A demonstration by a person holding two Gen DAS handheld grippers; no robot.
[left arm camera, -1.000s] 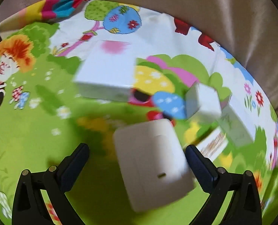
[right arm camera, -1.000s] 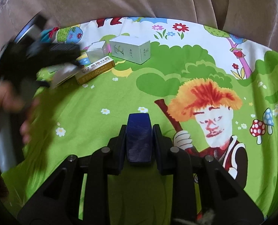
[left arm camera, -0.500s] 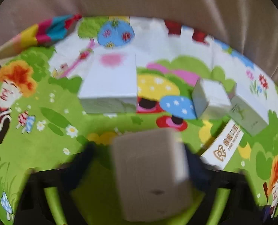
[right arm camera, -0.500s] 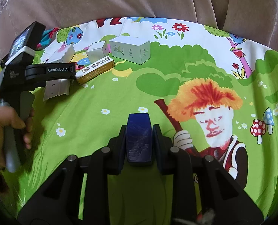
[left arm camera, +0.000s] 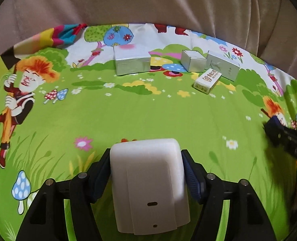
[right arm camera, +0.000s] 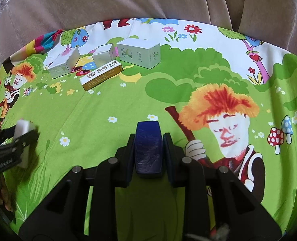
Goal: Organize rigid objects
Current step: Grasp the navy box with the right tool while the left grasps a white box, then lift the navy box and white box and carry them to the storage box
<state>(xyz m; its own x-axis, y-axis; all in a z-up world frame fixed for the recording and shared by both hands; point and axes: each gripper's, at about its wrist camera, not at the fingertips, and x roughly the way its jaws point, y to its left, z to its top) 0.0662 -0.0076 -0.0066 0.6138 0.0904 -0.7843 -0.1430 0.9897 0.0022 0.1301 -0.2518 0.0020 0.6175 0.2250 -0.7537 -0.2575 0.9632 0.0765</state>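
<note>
left gripper (left arm camera: 146,172), low over the cloth, its blue pads (left arm camera: 191,178) clamped on the two long sides of a white rounded plastic case (left arm camera: 148,188); the case lies flat between the fingers with a small slot toward the near end. right gripper (right arm camera: 147,146), hovering over the cartoon-printed green cloth (right arm camera: 108,104), clenched on a dark blue block (right arm camera: 147,146) that stands upright between its pads. in the right wrist view the left gripper appears at the left edge with the white case in its grip and part of a hand (right arm camera: 0,192) below it. four boxes sit in a loose cluster near the far edge of the cloth, well apart from both grippers: a silver box with a pink mark on top (left arm camera: 131,62), set off to the left; a small silver box (left arm camera: 192,60); just beside it, a larger pale box with green lettering (left arm camera: 222,66); and in front of these two a white and gold carton (left arm camera: 207,81) lying flat. a beige curtain (left arm camera: 148,2) hangs behind the cloth
</note>
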